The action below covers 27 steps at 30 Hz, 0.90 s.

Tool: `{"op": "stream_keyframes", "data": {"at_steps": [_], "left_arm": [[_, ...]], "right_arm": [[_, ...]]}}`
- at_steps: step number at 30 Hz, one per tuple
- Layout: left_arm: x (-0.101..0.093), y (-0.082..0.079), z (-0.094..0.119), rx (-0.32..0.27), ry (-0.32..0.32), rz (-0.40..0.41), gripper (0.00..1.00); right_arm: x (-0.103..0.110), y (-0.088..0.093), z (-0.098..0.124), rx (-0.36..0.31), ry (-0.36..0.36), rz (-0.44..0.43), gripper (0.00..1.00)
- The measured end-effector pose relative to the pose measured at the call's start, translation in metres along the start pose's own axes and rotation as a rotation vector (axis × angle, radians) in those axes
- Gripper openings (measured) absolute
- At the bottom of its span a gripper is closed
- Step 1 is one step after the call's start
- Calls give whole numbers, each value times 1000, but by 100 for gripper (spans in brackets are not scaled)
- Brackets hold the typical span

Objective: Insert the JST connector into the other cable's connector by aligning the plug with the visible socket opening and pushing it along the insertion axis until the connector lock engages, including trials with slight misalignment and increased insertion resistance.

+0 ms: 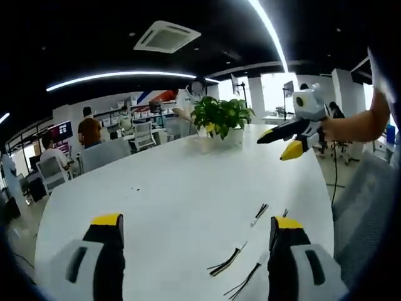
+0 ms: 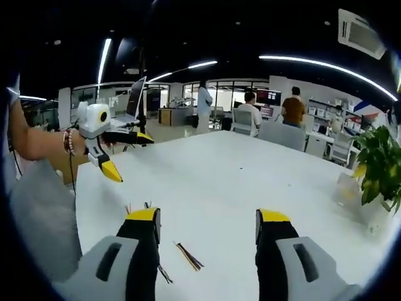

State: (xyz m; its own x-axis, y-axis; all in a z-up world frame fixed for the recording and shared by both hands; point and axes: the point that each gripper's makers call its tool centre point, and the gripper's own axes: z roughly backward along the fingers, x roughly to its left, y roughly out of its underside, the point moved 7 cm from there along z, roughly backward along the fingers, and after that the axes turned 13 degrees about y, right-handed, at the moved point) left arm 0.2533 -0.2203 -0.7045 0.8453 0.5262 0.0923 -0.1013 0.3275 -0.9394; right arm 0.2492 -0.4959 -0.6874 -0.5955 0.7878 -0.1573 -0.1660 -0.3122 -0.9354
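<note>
White tabletop (image 1: 175,188) ran wide and bare under both grippers, and the small cable pieces lay scattered on it near its close edge. In the left gripper view, going from left to right, the left gripper (image 1: 197,229) stood low over the table with its yellow-tipped jaws spread wide and nothing between them. Just inside its right jaw lay a dark bundle of wires (image 1: 227,260), a second thin lead (image 1: 247,281) below it, and a short striped piece (image 1: 260,212) a little farther off. Beyond these a potted plant (image 1: 220,118) stood mid-table, and at the far right the other gripper was held up in the air by a person's hand, well apart from the cables.

In the right gripper view, the left gripper showed at the left, raised off the table. Then came two short leads (image 2: 136,207) just beside the left jaw of the right gripper (image 2: 207,227), whose jaws were also spread and empty, and a multicoloured flat cable (image 2: 188,256) lying between them nearer the camera.

The connector housings were too small to make out. I judged the cables light, limp and easily pushed about; the wires would bend under any thrust, so each should be pinched at the stiff plastic housing, not the leads. Neither cable had yet been picked up.
</note>
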Motion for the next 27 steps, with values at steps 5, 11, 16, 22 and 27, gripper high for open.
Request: {"op": "stream_keyframes", "data": {"at_steps": [5,11,16,22,27], "left_arm": [[2,9,-12,35,58,-45,95],[0,18,-23,38,140,-46,87],[2,32,-34,62,174,-3,86],[-4,43,-50,86,234,-1,76],[-11,52,-59,119,278,4,75]], "right_arm": [[2,6,-8,27,-71,50,56],[5,15,-17,47,-149,103,51],[10,25,-29,87,-194,167,45],[17,35,-42,114,-254,188,42],[24,46,-50,151,-307,205,41]]}}
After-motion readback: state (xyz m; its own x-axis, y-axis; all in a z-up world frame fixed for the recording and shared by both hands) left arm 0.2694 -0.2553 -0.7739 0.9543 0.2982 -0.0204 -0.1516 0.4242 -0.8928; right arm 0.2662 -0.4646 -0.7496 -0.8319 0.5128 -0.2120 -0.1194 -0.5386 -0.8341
